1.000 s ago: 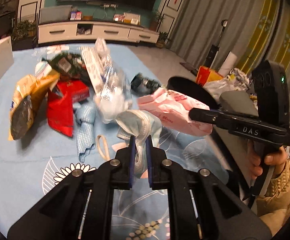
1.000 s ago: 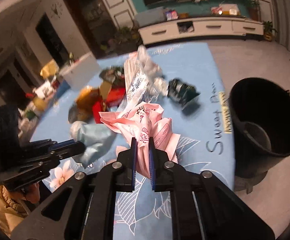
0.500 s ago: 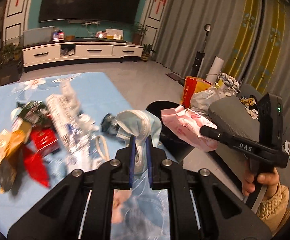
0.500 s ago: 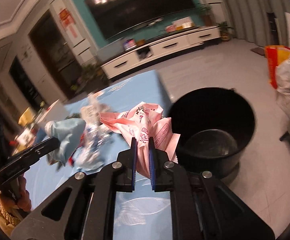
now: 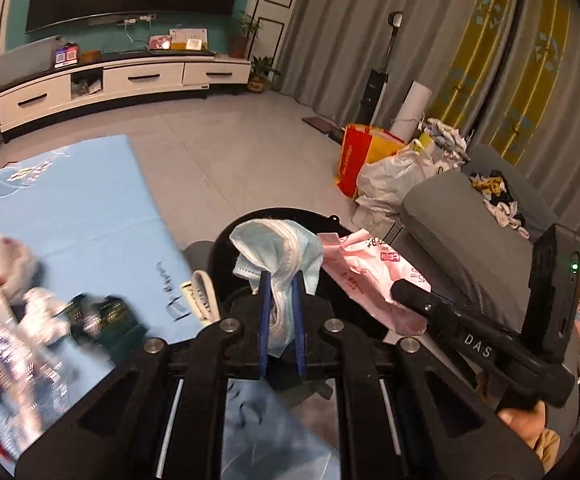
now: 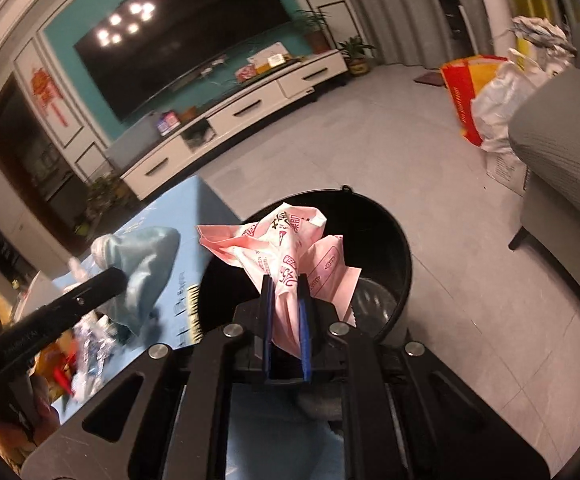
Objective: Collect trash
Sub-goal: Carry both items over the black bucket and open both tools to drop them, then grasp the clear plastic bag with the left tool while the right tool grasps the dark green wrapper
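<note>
Left tool (image 5: 281, 280) clamps a blue face mask (image 5: 276, 246). Right tool (image 6: 286, 284) clamps a crumpled pink wrapper (image 6: 280, 248). Both are held above the black bin (image 6: 390, 232).

Looked down on a grey tiled floor (image 6: 370, 152) carrying a black bin (image 6: 394, 240). Found a blue mat (image 5: 90, 208) spread just beside the bin, printed edge toward its wall. Noted on the mat, near the bin, a dark green packet (image 5: 106, 316), and farther from the bin a blurred heap of wrappers (image 5: 22, 320). Spotted beyond the bin, on the tiles, a red-and-yellow paper bag (image 5: 354, 160), a white plastic bag (image 5: 390, 176) and a grey sofa (image 5: 450, 208).
</note>
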`<state>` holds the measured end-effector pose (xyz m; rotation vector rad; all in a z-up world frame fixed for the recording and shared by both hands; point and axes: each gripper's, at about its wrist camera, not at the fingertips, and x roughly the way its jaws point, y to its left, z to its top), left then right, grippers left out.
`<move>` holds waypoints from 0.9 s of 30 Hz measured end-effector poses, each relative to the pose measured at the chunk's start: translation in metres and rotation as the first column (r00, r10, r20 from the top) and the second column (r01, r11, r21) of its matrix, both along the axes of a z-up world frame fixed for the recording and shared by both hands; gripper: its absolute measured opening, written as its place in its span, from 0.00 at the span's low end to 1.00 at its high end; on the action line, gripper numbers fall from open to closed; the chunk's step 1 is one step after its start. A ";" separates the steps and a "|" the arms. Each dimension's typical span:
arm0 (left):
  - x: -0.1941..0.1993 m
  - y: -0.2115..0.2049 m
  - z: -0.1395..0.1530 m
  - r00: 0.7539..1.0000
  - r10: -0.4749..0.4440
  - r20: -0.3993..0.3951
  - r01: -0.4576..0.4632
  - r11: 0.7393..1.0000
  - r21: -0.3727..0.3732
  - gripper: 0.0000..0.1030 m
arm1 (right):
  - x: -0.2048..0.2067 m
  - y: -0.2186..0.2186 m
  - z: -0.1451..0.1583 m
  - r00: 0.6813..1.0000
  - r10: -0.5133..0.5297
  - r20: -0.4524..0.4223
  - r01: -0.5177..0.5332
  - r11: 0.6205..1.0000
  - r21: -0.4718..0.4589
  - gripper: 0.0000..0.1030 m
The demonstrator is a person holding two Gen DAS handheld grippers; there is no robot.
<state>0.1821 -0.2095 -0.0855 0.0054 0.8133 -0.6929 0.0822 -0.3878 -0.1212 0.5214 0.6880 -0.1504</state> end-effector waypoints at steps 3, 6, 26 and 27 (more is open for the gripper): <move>0.011 -0.016 -0.011 1.000 0.003 -0.010 -0.003 1.000 0.025 0.15 | 0.014 -0.003 -0.007 1.000 -0.009 -0.019 0.010 1.000 0.003 0.17; 0.018 -0.021 -0.017 1.000 0.021 -0.016 -0.020 0.999 0.038 0.44 | 0.021 -0.010 -0.015 0.999 -0.021 -0.039 0.022 0.999 0.023 0.37; -0.055 0.147 0.026 0.960 0.258 0.108 -0.265 0.963 0.054 0.97 | -0.032 0.026 0.018 0.996 0.025 -0.083 -0.028 0.999 -0.036 0.69; -0.061 0.165 0.024 0.951 0.290 0.103 -0.297 0.953 0.060 0.97 | -0.033 0.032 0.018 0.995 0.040 -0.090 -0.044 0.998 -0.041 0.70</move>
